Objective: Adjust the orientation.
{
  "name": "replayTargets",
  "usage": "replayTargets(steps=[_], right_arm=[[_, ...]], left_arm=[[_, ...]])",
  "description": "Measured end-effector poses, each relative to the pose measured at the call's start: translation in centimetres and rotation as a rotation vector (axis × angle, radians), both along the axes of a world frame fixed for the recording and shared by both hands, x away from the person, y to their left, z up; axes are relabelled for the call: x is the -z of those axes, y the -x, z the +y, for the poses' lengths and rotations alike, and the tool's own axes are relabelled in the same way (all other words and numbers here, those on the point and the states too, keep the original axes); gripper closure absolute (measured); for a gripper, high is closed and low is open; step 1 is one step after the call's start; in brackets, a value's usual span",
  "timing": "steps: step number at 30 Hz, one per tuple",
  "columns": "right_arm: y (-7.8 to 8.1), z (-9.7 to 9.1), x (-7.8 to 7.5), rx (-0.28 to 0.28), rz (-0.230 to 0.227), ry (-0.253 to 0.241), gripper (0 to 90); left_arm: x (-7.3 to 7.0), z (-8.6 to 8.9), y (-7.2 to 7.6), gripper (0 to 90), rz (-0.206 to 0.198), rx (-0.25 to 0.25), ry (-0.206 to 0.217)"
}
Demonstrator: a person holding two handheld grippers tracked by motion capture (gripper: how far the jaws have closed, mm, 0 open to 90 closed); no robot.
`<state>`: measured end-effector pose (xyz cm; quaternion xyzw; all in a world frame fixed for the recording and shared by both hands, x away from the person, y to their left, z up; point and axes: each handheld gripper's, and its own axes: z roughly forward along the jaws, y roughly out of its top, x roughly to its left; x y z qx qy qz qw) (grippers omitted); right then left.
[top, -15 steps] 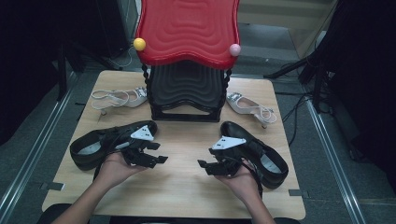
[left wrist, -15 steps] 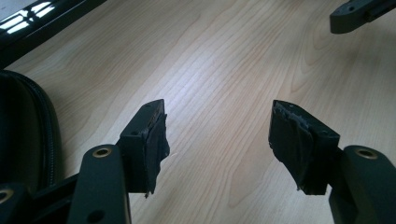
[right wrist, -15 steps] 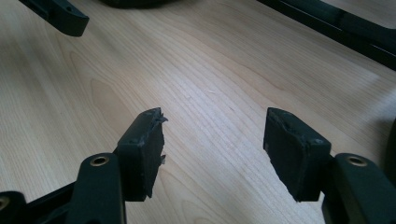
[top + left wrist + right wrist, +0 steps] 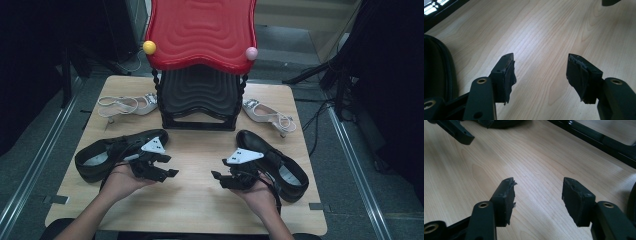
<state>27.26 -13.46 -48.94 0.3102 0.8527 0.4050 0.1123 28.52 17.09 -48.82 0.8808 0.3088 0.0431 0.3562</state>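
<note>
Resting on the wooden tabletop (image 4: 195, 200), the left gripper (image 4: 167, 166) and right gripper (image 4: 218, 179) both gape released, each beside a black leather shoe (image 4: 97, 160).

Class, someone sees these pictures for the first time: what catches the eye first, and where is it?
The glossy red wavy shelf top of the black rack at the table's far edge. Nearer, two black shoes flank the open left gripper and right gripper; white heeled sandals lie beside the rack.

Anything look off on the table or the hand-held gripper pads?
Pad covering on the left hand-held gripper looks frayed and peeling at the fingertips; the right hand-held gripper shows ragged pad edges too. The black shoes and white sandals lie orderly.
</note>
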Motion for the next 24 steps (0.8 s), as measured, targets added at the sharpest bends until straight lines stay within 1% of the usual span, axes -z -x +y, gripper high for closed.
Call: replayTargets(steps=[2,3,4,5,6,7,8,9,10,11,13,15,16,17,18,19,20,21,22,24], right_arm=[[0.0,0.0,-0.3,0.012,-0.006,0.002,44.5],[0.0,0.0,-0.4,0.008,-0.005,0.005,44.6],[0.1,0.0,-0.5,0.007,-0.006,0.000,44.4],[0.1,0.0,-0.6,0.008,-0.006,-0.001,44.3],[0.1,0.0,-0.6,0.008,-0.006,-0.001,44.3],[0.1,0.0,-0.6,0.004,0.008,-0.008,44.3],[0.1,0.0,-0.7,0.003,0.005,-0.010,44.3],[0.1,0.1,-0.7,-0.002,0.005,-0.017,46.2],[0.2,0.0,-0.8,-0.023,0.012,-0.019,55.6],[0.3,0.0,-0.9,-0.044,0.010,-0.025,56.7],[0.3,0.0,-1.1,-0.049,0.012,-0.043,52.9],[0.1,0.0,-1.1,-0.052,0.042,-0.052,51.7],[0.1,0.1,-1.0,-0.049,0.053,-0.048,50.2],[0.1,0.1,-1.0,-0.049,0.053,-0.048,50.2],[-0.1,0.1,-1.0,-0.047,0.062,-0.046,48.3],[-0.2,0.2,-1.0,-0.046,0.061,-0.047,47.8],[-0.2,0.2,-1.0,-0.045,0.059,-0.044,47.7],[-0.3,0.2,-1.0,-0.049,0.059,-0.044,47.8],[-0.3,0.2,-1.0,-0.046,0.059,-0.042,48.2],[-0.5,0.3,-1.0,-0.049,0.058,-0.037,48.9]], left_arm=[[-0.1,0.2,0.0,39.8,0.004,0.000,0.005],[-0.1,0.2,0.0,39.6,0.004,0.000,0.005],[-0.3,0.3,-0.1,39.3,0.000,-0.003,0.021],[-0.4,0.3,-0.1,38.9,0.004,-0.003,0.022],[-0.4,0.3,-0.1,38.9,0.004,-0.003,0.022],[-0.5,0.3,-0.1,38.2,-0.001,-0.003,0.007],[-0.6,0.3,-0.1,38.2,-0.003,-0.004,0.002],[-0.6,0.3,-0.1,38.5,0.003,-0.008,0.007],[-0.7,0.4,-0.1,38.7,0.009,-0.009,0.009],[-0.7,0.5,-0.1,39.2,0.022,-0.009,0.011],[-0.8,0.6,0.0,42.0,0.018,-0.007,0.002],[-1.0,0.8,0.1,43.1,0.014,-0.004,-0.008],[-1.1,0.9,0.2,43.8,0.015,-0.007,-0.009],[-1.1,0.9,0.2,43.7,0.015,-0.007,-0.009],[-1.2,1.1,0.2,43.7,0.023,-0.010,-0.010],[-1.4,1.5,0.3,43.5,0.031,-0.018,0.001],[-1.4,1.5,0.3,43.1,0.031,-0.018,0.001],[-1.7,1.8,0.3,42.7,0.048,-0.026,0.009],[-1.8,2.0,0.4,42.1,0.054,-0.028,0.010],[-1.9,2.2,0.5,41.6,0.057,-0.030,0.009]])
